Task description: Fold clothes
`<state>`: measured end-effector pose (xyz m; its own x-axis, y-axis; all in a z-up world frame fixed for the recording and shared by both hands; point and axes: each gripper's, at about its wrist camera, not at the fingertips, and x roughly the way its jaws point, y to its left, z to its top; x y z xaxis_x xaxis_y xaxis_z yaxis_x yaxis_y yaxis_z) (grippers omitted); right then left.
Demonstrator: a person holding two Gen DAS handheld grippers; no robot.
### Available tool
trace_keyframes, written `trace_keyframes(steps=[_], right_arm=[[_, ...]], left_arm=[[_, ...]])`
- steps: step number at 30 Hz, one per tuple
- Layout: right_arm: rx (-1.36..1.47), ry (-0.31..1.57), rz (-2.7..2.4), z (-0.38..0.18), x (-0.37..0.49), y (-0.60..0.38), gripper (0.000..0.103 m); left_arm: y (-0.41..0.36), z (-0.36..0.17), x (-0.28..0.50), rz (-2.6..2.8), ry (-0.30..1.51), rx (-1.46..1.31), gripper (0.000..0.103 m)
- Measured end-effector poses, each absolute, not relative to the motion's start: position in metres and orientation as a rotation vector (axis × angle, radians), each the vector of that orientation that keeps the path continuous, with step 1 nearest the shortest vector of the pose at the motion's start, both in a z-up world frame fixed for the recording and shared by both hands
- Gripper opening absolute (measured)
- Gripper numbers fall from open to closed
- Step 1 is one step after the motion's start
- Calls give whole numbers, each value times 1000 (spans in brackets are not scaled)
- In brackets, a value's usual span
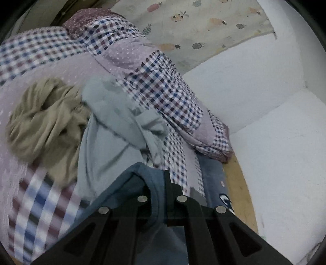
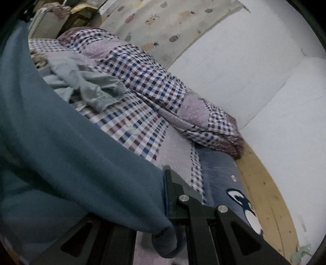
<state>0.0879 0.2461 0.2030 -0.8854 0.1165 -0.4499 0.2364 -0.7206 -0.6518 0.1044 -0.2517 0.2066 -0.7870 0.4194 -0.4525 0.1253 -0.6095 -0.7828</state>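
Teal cloth [image 2: 61, 152], apparently pinched, drapes each hand-held gripper [image 2: 165, 195] above checked bedding [image 2: 142, 130].

Location: a home bedroom. Indicators: a bed covered by a lilac dotted and checked patchwork quilt [image 2: 142, 130], a cream pineapple-print fabric hanging [image 2: 163, 18] on the plain white wall [image 2: 234, 67], and loose crumpled garments [image 1: 114, 126] on the bedding.

Left hand-held gripper [image 1: 158, 183]: black angular fingers; 4 silver round screws.
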Motion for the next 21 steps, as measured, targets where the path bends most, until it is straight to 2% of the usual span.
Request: trace_keyframes(steps=[3,5,6,8,9,10,11,12,13,16,21], right_arm=[[876,1016,-2745,198,26,255,4],[1083,923,-2688,173,-25,262,26],[1184,875,-2658,159,-48,267,41],[1341,794,-2600,131,-79,276,48],[1380,775,-2584,123,-85,280,50],[1395,770,-2577,120,-86,284,55],[1410,765,-2570,117,-87,287,57],[1425,760,-2563,113,-88,291,58],[1439,753,-2558,111,-89,296,58],[1467,673,-2601,121,-79,321,66],[1375,314,-2696,141,-40,355,70]], left_arm=[[-251,203,47,2517,-1251,-976,0],[-249,180,3,2514,-1217,-1059,0],[-250,166,-18,2502,-1211,-1108,1],[-251,128,-52,2465,-1217,-1290,4],[-254,122,-54,2471,-1207,-1296,7],[-258,116,-57,2476,-1196,-1302,20],[-261,109,-59,2481,-1186,-1308,41],[-264,103,-62,2486,-1175,-1314,51],[-268,98,-64,2491,-1167,-1317,65],[-284,102,-48,2480,-1189,-1254,71],[-271,100,-12,2449,-1046,-1222,71]])
